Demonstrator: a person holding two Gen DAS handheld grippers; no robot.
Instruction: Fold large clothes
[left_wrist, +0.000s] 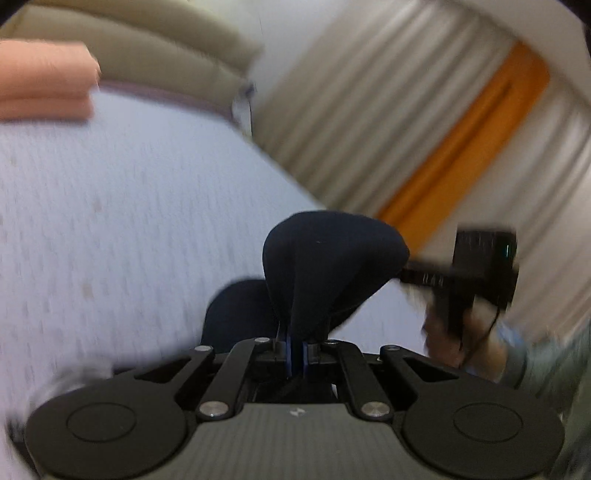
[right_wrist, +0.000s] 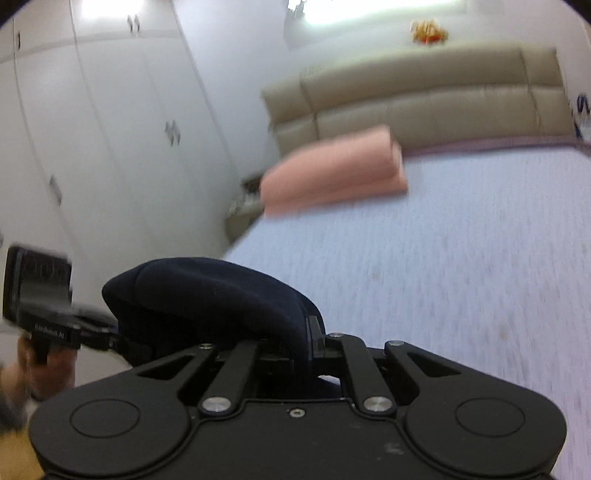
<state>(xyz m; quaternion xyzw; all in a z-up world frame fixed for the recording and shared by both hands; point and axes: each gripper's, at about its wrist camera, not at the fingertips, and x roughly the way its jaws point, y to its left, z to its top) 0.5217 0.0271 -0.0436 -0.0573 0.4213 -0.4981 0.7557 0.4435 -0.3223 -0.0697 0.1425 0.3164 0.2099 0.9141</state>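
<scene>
Left gripper (left_wrist: 295, 345): jaws nearly closed, blue pads pinching a fold of the dark navy garment (left_wrist: 325, 266), which bulges up and fwd right ahead of the fingers. More of the same cloth hangs lower-left of the jaws, over the bed (left_wrist: 122, 206). To the right of this gripper, the other gripper (left_wrist: 424, 275) comes in sideways and meets the garment's right edge; the person's hand (left_wrist: 454, 332) grips its handle below.

Right gripper (right_wrist: 306, 343): jaws drawn close w/ navy cloth wedged between them, so it has hold of the garment (right_wrist: 214, 291) too. Cloth humps up ahead and to the left of the fingers. Further left, the left gripper (right_wrist: 110, 338) touches the garment's far end, w/ a hand (right_wrist: 40, 363) under it.

Bed sheet is pale lavender w/ small pattern, stretching ahead and right of the right gripper. Far ahead on it, near the bed's edge, a folded pink towel (right_wrist: 332, 170), two layers stacked. Beyond that a beige padded headboard (right_wrist: 424, 96). White wardrobe doors (right_wrist: 110, 129) off to the left. In the left wrist view, grey curtains (left_wrist: 369, 122) w/ an orange strip (left_wrist: 469, 136) up and right. Both views motion-blurred.
</scene>
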